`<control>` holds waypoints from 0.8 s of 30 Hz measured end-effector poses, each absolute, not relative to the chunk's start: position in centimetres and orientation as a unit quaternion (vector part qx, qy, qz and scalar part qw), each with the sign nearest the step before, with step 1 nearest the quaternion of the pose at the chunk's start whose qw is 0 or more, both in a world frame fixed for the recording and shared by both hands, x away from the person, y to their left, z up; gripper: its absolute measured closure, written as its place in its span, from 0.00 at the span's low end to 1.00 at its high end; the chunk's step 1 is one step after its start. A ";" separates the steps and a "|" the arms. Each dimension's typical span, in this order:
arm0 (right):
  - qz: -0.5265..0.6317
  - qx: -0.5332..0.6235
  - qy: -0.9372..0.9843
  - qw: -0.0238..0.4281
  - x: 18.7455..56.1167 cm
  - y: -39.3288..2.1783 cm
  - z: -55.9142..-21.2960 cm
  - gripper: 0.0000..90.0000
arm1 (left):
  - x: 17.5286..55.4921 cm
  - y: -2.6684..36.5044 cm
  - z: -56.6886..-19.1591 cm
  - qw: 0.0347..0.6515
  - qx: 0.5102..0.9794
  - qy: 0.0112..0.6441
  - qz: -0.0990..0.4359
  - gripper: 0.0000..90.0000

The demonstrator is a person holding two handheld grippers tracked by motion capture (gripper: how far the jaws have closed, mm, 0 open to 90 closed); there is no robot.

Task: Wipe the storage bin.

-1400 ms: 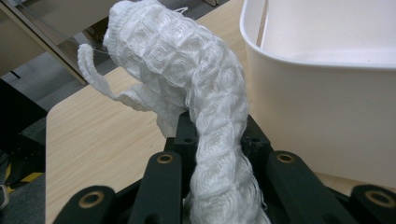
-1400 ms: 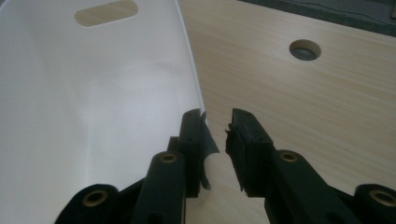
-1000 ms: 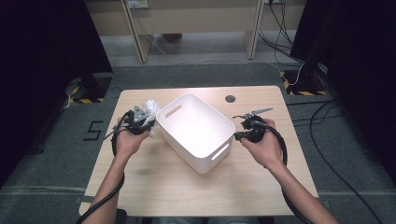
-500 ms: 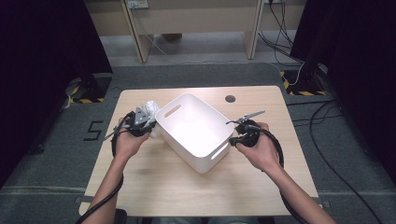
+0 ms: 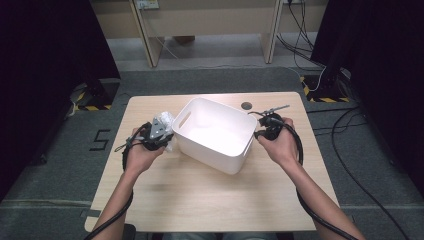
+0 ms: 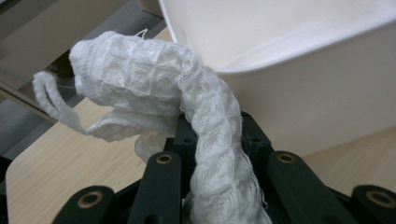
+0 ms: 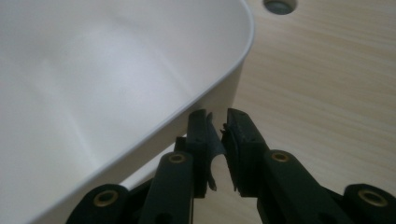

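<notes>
— Left gripper view: the left gripper (image 6: 219, 186) clamps a white waffle cloth (image 6: 187, 98) just beside the white bin (image 6: 327, 93).
— And the right gripper (image 7: 218, 140)?
— Its jaws have just been opening, nothing between them, at the bin's rim.

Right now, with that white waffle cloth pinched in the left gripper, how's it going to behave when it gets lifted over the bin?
Probably floppy: the cloth bends over above the left gripper and its loop dangles. Likely light, since one pinch holds it up. The rough waffle weave should resist slipping, though loose folds may snag on the bin rim.
</notes>
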State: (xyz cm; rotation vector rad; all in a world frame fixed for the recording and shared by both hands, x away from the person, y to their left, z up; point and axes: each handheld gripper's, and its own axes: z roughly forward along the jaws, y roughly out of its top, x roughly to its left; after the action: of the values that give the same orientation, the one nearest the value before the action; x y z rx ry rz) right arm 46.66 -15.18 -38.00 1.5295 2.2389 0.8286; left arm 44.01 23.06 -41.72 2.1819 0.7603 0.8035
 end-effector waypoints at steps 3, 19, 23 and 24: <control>0.297 0.563 0.753 0.164 48.0 -16.0 -37.9 0.84 | 43.0 22.1 -41.7 0.342 0.842 0.282 0.306 0.81; 0.324 0.575 0.730 0.179 46.4 -16.1 -36.1 0.82 | 37.5 19.9 -41.8 0.345 0.847 0.267 0.305 0.81; 0.330 0.582 0.725 0.163 45.8 -16.1 -35.8 0.81 | 37.4 19.6 -41.7 0.350 0.845 0.270 0.302 0.81; 0.335 0.582 0.723 0.159 45.7 -16.1 -35.7 0.81 | 37.4 19.6 -41.7 0.350 0.845 0.270 0.302 0.81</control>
State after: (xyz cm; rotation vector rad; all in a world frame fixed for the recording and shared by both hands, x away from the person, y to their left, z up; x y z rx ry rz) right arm 45.66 -16.15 -35.67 1.6638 2.0678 0.9586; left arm 37.43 19.63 -41.71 2.1879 0.7006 0.7811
